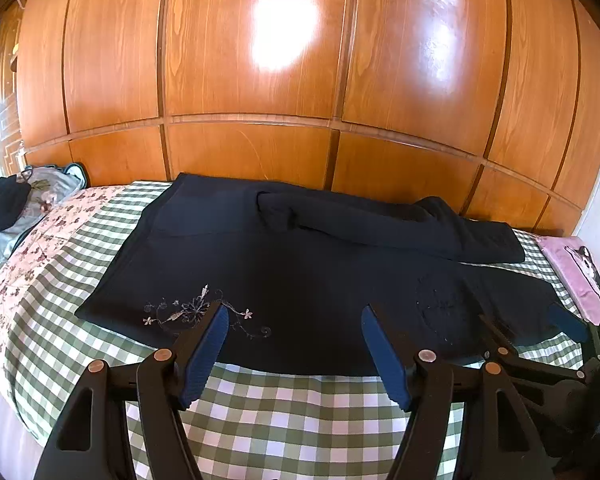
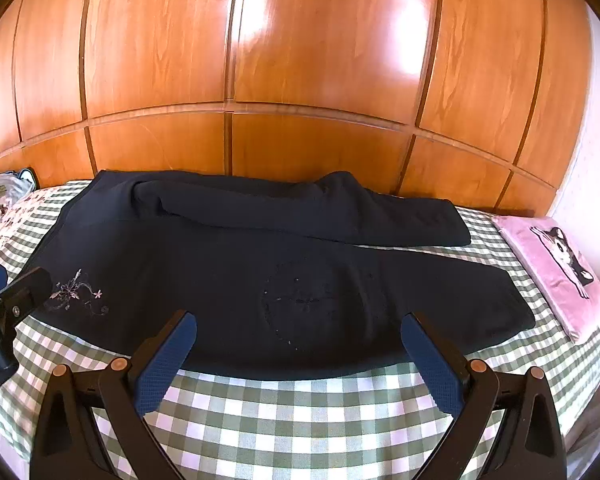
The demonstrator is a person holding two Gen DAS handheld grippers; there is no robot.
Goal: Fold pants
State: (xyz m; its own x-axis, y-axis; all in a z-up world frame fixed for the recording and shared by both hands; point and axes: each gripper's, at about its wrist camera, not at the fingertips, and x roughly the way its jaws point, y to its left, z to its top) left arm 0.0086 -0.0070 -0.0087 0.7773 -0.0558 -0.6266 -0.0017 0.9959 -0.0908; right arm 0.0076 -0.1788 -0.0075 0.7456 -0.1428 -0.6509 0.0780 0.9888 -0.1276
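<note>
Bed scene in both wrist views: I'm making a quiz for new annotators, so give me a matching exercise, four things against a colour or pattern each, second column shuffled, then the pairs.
Things:
1. pants
2. bedspread
3. pillow
4. wardrobe

Descriptions:
A. pink, with a cat picture
B. glossy orange-brown wood panels
C. dark navy, with floral embroidery near one edge
D. green and white check

Pairs: 1-C, 2-D, 3-A, 4-B
</note>
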